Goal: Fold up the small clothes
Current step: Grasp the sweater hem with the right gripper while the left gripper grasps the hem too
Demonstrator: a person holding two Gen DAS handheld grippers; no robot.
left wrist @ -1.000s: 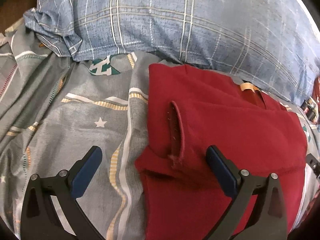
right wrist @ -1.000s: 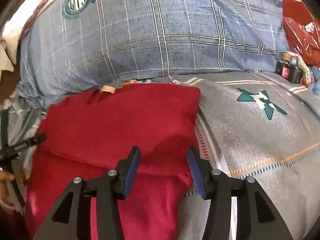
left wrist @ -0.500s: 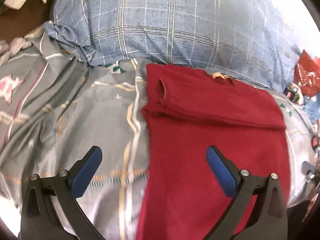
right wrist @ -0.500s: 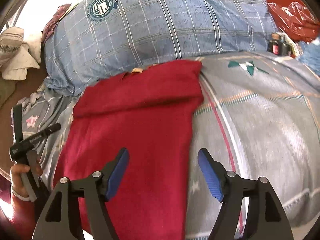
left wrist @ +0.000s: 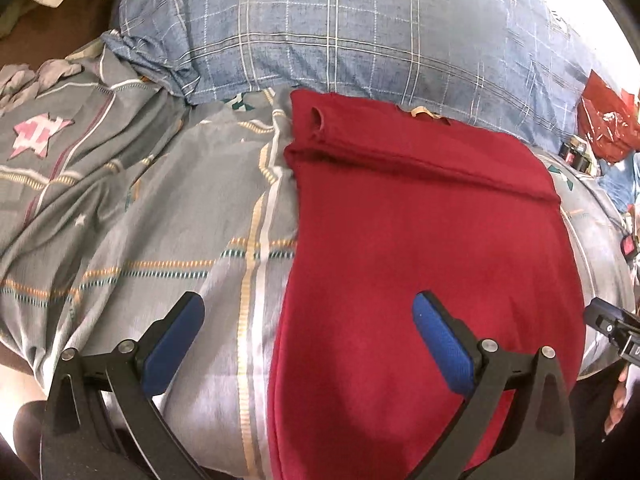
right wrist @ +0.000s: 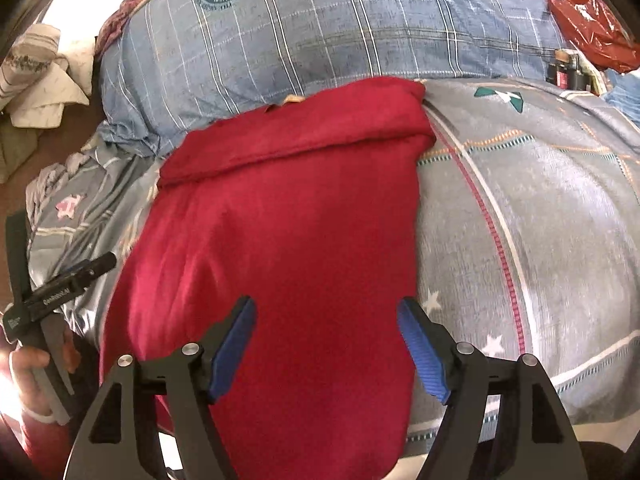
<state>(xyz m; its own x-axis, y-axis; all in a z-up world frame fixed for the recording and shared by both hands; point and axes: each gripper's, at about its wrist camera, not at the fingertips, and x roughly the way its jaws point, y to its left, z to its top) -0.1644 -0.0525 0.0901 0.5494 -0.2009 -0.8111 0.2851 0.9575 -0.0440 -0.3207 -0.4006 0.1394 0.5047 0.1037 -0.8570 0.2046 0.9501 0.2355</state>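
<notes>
- Crumpled pale cloths (right wrist: pixel 38 80) are seen at the far left, on a brown surface beside the bed.
- A grey patterned sheet (left wrist: pixel 132 216) with stars and stripes is spread over the bed; a pink star is printed near its left edge.
- The left gripper (left wrist: pixel 308 332) is held above the bed with its blue-padded jaws spread wide and nothing between the pads; one finger hangs over the sheet, the other over the garment. In the right wrist view it is seen gripped by a hand (right wrist: pixel 28 364).
- A red garment (left wrist: pixel 420 248) lies flat on the sheet, its far end folded back over itself into a band beside the pillow; its near end hangs over the bed's edge.
- A blue checked pillow (left wrist: pixel 360 36) lies behind the garment, touching its far edge.
- The right gripper (right wrist: pixel 326 344) is held released above the garment's near part, with nothing gripped.
- A red plastic bag (right wrist: pixel 588 20) and what are possibly small bottles (right wrist: pixel 566 70) lie at the far right.
</notes>
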